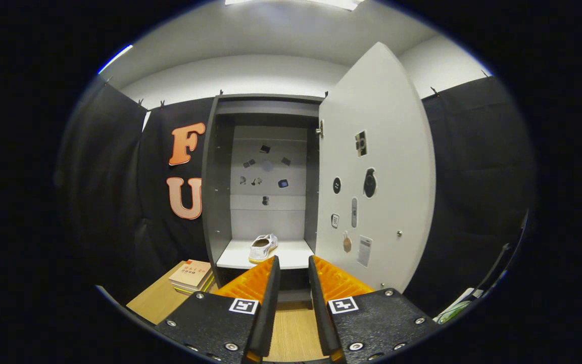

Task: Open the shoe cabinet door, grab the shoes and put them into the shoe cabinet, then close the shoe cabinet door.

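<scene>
Straight ahead stands the shoe cabinet [265, 182], tall and dark-framed, and everything else is best placed against it. Its door [377, 172] is swung fully open to the cabinet's right side, the pale inner face turned toward us and dotted with small stickers and fittings too small to make out. Inside the cabinet, on the white bottom shelf [291, 255], lies a single white shoe [262, 247], set toward the left half of that shelf with its sole edge facing outward. The cabinet's grey back panel above the shoe carries a scatter of small dark marks.

In front of the cabinet, the gripper [294, 265] hangs with its two fingers parted by a narrow gap, nothing between them; through the gap shows the dark base of the cabinet and the floor. The fingertips sit just below the front edge of the shoe's shelf, apart from the shoe itself.

To the left of the cabinet's foot, a small stack of books [191, 275] rests on the wooden floor [293, 331], close to the cabinet's side wall. Black cloth hangs on both sides of the cabinet.
</scene>
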`<state>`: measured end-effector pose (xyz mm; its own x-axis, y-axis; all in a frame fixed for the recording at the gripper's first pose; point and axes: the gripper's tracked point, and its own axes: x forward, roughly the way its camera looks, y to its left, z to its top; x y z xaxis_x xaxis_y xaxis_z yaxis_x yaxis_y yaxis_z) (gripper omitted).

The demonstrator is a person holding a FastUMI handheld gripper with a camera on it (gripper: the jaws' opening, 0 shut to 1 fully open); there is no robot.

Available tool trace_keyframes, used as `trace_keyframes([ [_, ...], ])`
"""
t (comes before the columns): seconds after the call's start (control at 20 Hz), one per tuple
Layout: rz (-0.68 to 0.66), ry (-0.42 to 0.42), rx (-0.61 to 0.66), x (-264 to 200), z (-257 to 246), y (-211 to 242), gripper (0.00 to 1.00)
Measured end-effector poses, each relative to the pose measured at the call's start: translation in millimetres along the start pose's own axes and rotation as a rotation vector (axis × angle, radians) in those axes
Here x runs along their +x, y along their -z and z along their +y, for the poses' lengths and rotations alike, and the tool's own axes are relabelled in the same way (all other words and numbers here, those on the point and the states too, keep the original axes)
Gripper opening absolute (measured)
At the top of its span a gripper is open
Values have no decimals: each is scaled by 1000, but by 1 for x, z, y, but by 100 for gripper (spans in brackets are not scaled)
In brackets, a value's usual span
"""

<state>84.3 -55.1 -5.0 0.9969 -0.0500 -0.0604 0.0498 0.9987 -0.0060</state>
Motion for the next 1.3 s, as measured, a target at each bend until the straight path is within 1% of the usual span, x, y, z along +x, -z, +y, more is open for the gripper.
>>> trace_keyframes([
  [0.35, -17, 107, 16, -26, -77, -7, 37],
  [0.5, -18, 161, 9, -34, -117, -10, 40],
  [0.7, -9, 209, 16, -30, -163, -8, 40],
  [0.75, 1, 213, 22, -26, -172, -5, 42],
  [1.0, 21, 168, 53, 4, -187, 6, 46],
  [1.2, 27, 100, 86, 23, -179, 9, 48],
  [1.3, 28, 68, 87, 28, -172, 11, 51],
])
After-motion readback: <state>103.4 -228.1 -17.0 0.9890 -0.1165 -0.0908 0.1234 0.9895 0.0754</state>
